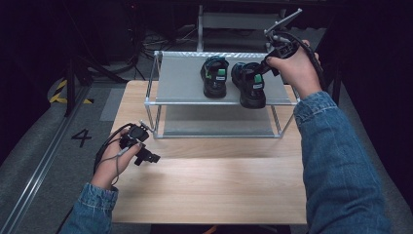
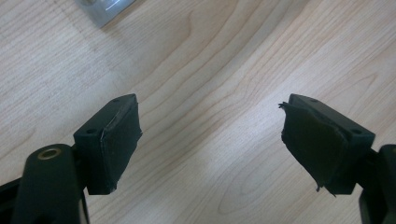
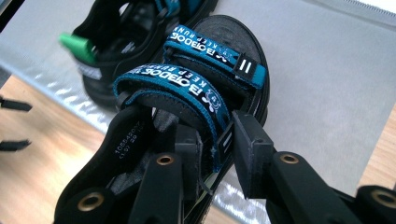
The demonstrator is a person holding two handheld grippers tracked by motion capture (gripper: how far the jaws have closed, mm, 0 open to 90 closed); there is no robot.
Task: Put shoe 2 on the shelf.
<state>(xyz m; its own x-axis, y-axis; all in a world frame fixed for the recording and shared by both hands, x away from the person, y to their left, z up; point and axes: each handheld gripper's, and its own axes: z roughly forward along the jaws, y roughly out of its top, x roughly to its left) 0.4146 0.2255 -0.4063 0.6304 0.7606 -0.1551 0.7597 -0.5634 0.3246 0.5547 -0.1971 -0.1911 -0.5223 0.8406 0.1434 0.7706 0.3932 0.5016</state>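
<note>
Your right tongs (image 3: 212,154) are clamped on the side edge of a black sandal (image 3: 196,107) with teal lettered straps, on the rack's grey top shelf (image 1: 180,80). Its twin (image 1: 215,75) sits just beyond. Left tongs (image 2: 210,140) gape apart over the counter (image 2: 210,70).

High view looks forward and down over table (image 1: 209,190) and shelf rack (image 1: 185,78). Left tool view sits close above bare tabletop. Right tool view, very near, shares rack's sandals (image 3: 205,88).
</note>
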